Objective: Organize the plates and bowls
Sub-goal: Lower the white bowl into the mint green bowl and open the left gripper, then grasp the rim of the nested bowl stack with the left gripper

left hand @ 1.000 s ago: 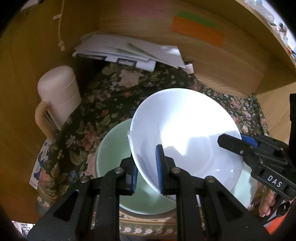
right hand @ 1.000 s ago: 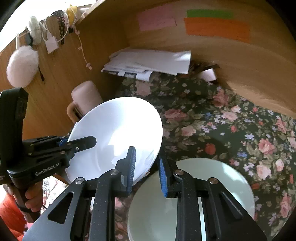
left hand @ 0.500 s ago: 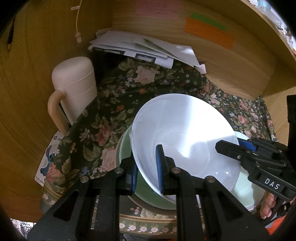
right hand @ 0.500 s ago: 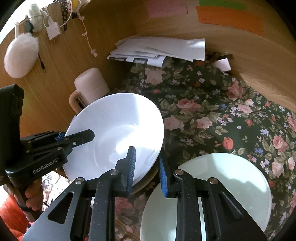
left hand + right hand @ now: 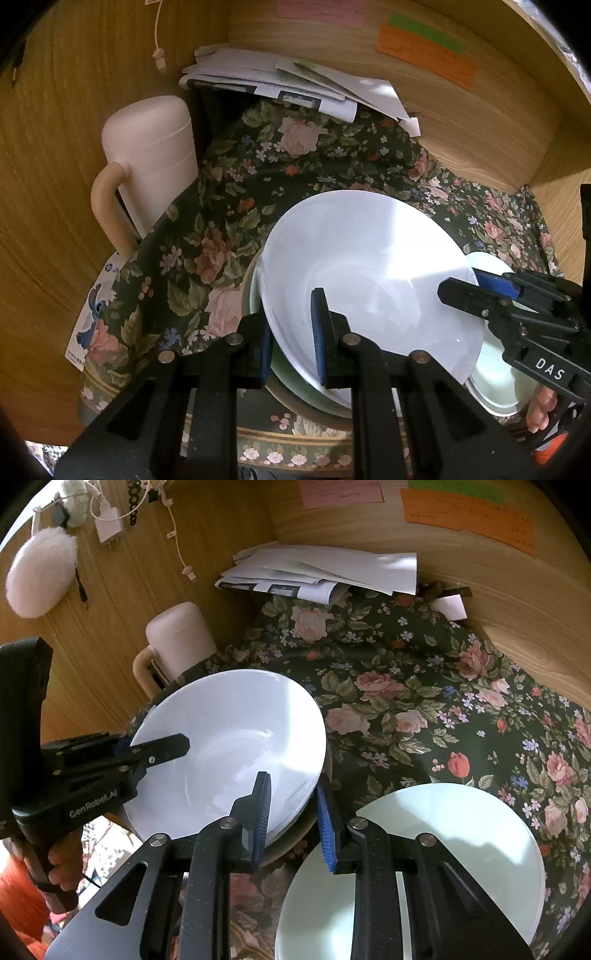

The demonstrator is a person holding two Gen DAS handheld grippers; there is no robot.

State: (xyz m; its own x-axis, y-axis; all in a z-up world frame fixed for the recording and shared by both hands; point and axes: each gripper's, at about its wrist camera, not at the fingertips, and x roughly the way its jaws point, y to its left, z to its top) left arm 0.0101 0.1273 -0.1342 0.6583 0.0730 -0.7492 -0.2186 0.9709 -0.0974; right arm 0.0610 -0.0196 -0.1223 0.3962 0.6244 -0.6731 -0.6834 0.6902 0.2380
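White bowl (image 5: pixel 369 280) is pinched by its rim in both my grippers: left gripper (image 5: pixel 291 332) is clamped tight on the near edge at 6 o'clock, right gripper (image 5: pixel 291 812) is closed on the rim at the bowl's 4 o'clock side in its own view. Bowl is tilted, sitting over a pale green bowl (image 5: pixel 295 380) that rests on a tan plate (image 5: pixel 314 413), all on the floral cloth (image 5: pixel 229 206) over the counter.

Step, as I read it: nesting white bowl into green one, approx. halfway set. Next move needs levelling the bowl, seating it centred, then loosening both grippers w/o dragging the stack.

Count: 1 white bowl, 1 green bowl under it, 1 tan plate below, and 1 green plate (image 5: pixel 443 849) at 4 o'clock in right view, just beside the stack; can't tell if more lie under it. Also 1 pink jug (image 5: pixel 147 155) at 10 o'clock, papers (image 5: pixel 288 81) at 12.
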